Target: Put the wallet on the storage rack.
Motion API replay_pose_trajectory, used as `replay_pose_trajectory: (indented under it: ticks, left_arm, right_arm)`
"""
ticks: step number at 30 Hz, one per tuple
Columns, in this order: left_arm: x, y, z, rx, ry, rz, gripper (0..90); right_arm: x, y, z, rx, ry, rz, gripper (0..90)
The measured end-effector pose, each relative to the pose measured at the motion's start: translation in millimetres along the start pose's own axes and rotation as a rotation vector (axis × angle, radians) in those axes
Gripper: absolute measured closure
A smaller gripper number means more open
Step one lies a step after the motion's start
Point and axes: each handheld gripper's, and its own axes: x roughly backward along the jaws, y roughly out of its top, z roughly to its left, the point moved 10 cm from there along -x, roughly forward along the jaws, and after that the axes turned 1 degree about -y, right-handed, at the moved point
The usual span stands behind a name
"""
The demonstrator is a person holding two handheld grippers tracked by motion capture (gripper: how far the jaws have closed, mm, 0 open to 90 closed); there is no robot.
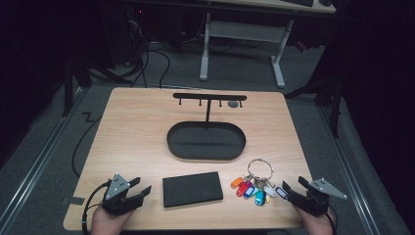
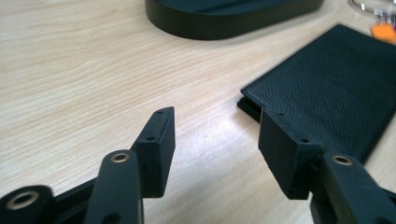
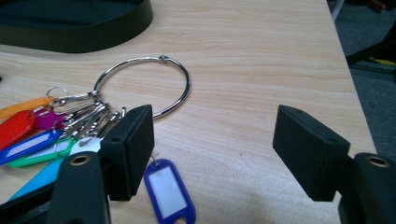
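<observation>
1. The left gripper [image 1: 139,190] rests at the table's near edge with its jaws spread and nothing between them; bare wood lies under and ahead of the gap.
2. The black wallet [image 1: 192,188] lies flat just to that gripper's right. In the left gripper view its near corner [image 2: 252,100] sits just past the right-hand jaw tip, apart from it.
3. The right gripper [image 1: 293,188] is also at the near edge, jaws spread wide and empty.
4. The key ring [image 1: 260,169] with its coloured tags [image 1: 249,188] lies just to the left of this gripper. In the right gripper view the blue tag [image 3: 169,190] lies just beside the left-hand jaw; whether they touch I cannot tell.
5. Between the right gripper's jaws and on to the table's right edge [image 3: 348,70] the wood is bare.
6. The black oval tray [image 1: 205,141] with its hook stand [image 1: 209,97] sits well ahead of both grippers, with open tabletop [image 1: 132,132] between.
</observation>
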Motion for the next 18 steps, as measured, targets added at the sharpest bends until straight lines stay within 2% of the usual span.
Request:
replay_pose_trajectory:
  ticks: [4,8,12,18]
  left_arm:
    - [-5.0,-1.4,-7.2,-0.064,0.012,0.028,44.6]
    - [-10.7,-2.5,-9.1,-0.067,0.002,0.045,46.7]
    - [-12.1,-7.6,-10.8,-0.084,0.0,0.067,47.7]
    - [-7.1,-9.2,-9.4,-0.079,0.008,0.059,48.7]
  right_arm:
    - [1.0,1.4,3.0,0.023,0.016,-0.02,27.4]
    - [1.0,2.4,1.4,0.024,0.025,-0.027,27.2]
    - [-2.3,0.8,2.9,0.023,0.043,-0.01,27.1]
    - [-7.9,5.7,8.7,0.03,0.058,-0.026,27.5]
